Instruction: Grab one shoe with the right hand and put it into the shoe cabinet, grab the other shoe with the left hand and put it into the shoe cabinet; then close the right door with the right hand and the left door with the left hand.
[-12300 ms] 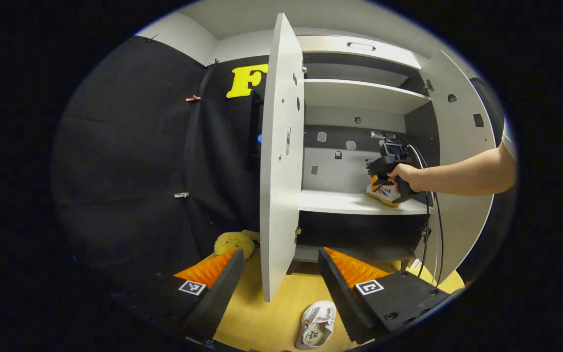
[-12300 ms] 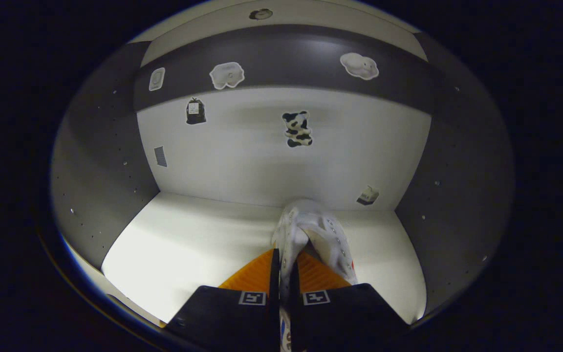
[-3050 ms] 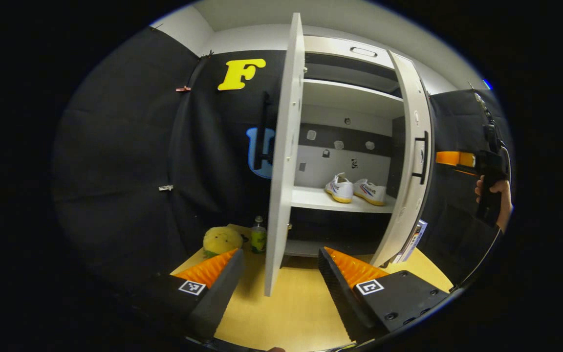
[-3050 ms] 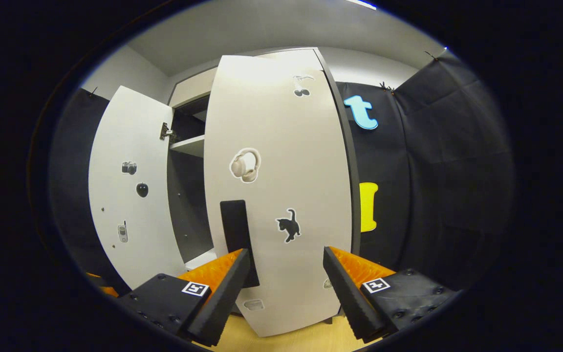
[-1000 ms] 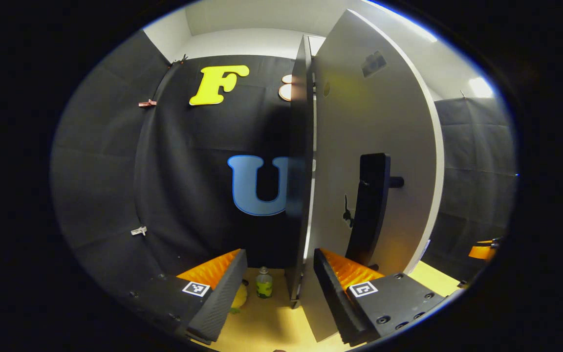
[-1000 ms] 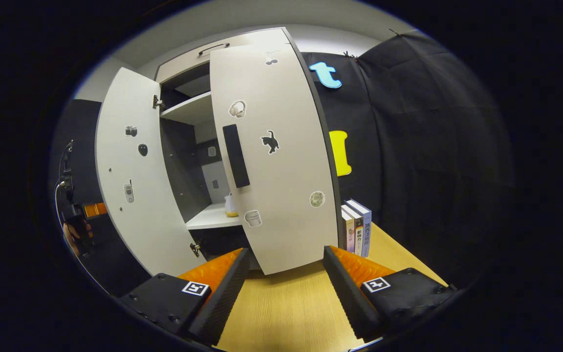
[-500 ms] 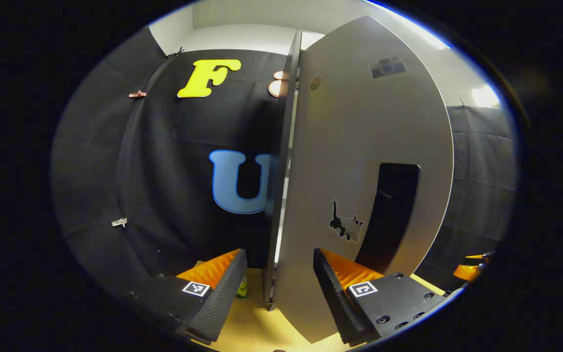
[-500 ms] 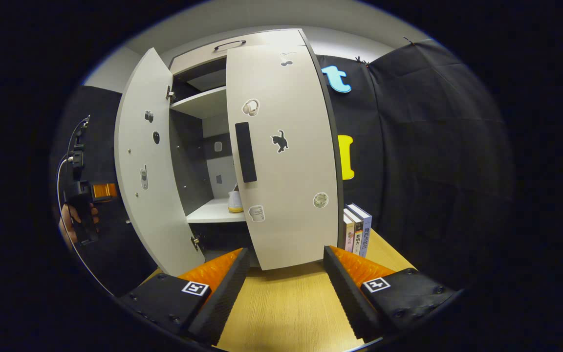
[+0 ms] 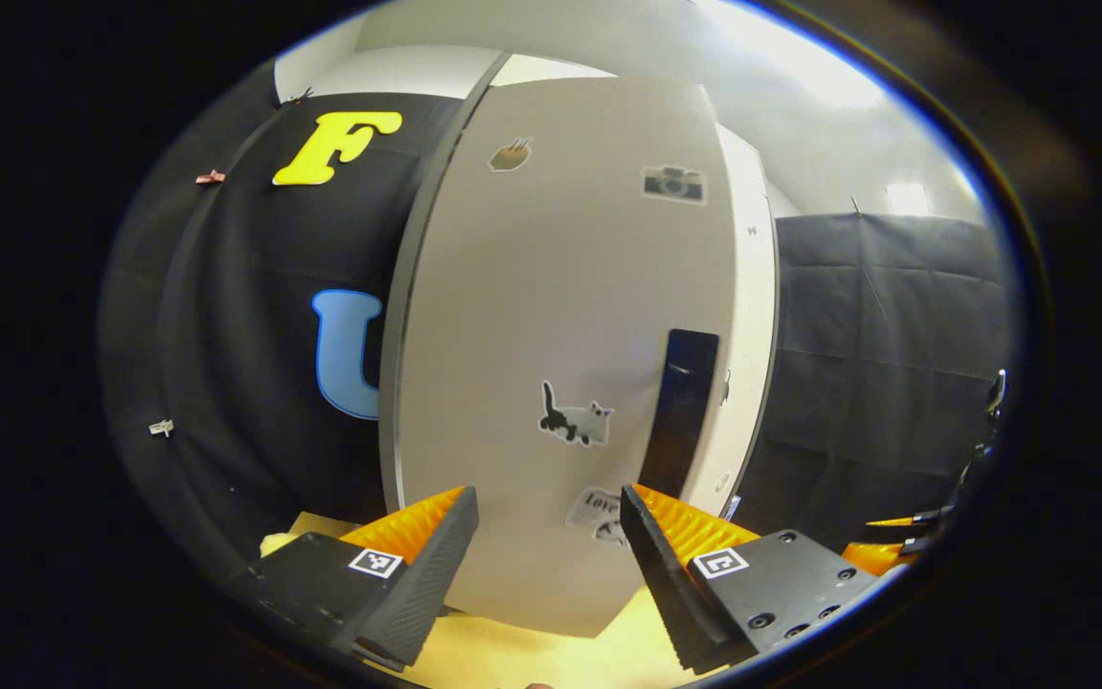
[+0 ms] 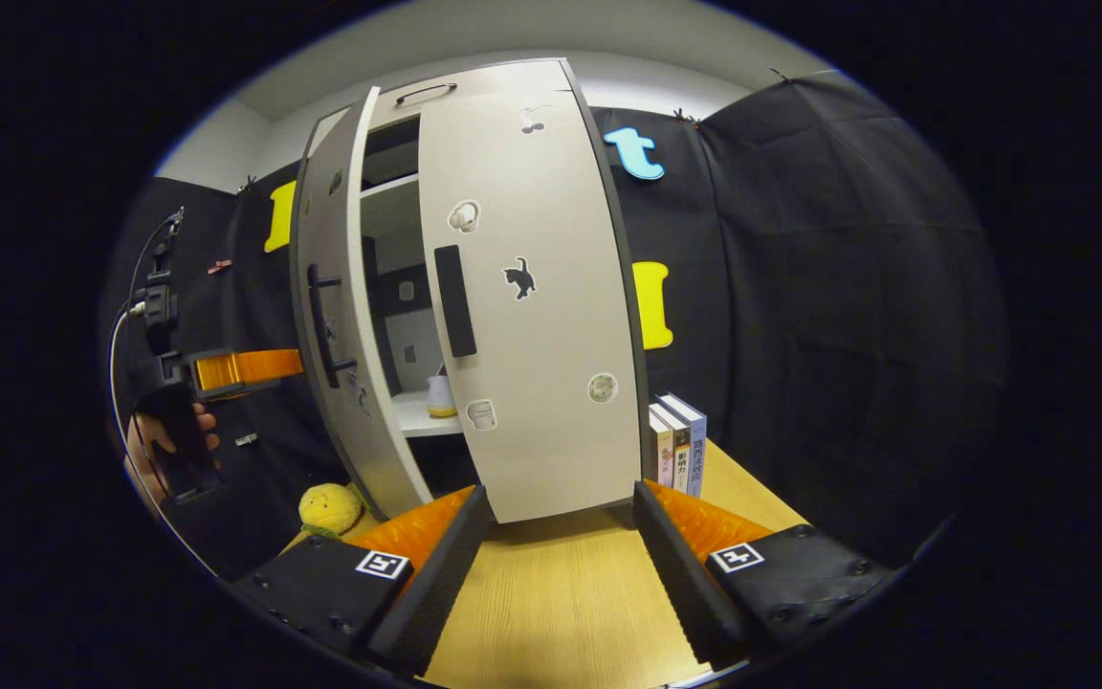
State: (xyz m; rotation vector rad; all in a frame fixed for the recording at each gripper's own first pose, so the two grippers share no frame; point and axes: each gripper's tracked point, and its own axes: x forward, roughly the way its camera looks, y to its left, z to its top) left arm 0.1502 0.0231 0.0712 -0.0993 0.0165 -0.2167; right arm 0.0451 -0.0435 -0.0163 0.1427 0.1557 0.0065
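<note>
- My left gripper [image 9: 543, 545] is released, jaws spread wide with nothing between them, right in front of the left door [image 9: 561, 344]. I cannot tell from the left gripper view whether a finger touches the panel.
- The left door faces me nearly flat, its dark handle [image 9: 677, 411] upright near the right edge and a cat sticker [image 9: 572, 421] just left of it.
- In the right gripper view the left door [image 10: 341, 325] stands partly open, angled toward the cabinet [image 10: 417, 239], with a gap to the right door [image 10: 537, 287].
- The right door lies shut against the cabinet front, its handle [image 10: 453, 299] upright and a cat sticker [image 10: 517, 277] just beside it.
- Through the gap I see one shoe [image 10: 439, 395] on the middle shelf [image 10: 417, 413]; the second shoe I cannot make out.
- My right gripper [image 10: 561, 565] is released and holds nothing; it hovers over the bench [image 10: 551, 603], apart from the right door.
- In the same view the left gripper [image 10: 245, 368] is held by a hand [image 10: 164, 450] left of the left door, fingers pointing at that door's outer face.
- Books [image 10: 680, 445] stand on the bench just right of the cabinet; a yellow plush [image 10: 329, 507] sits on the bench near the foot of the left door.
</note>
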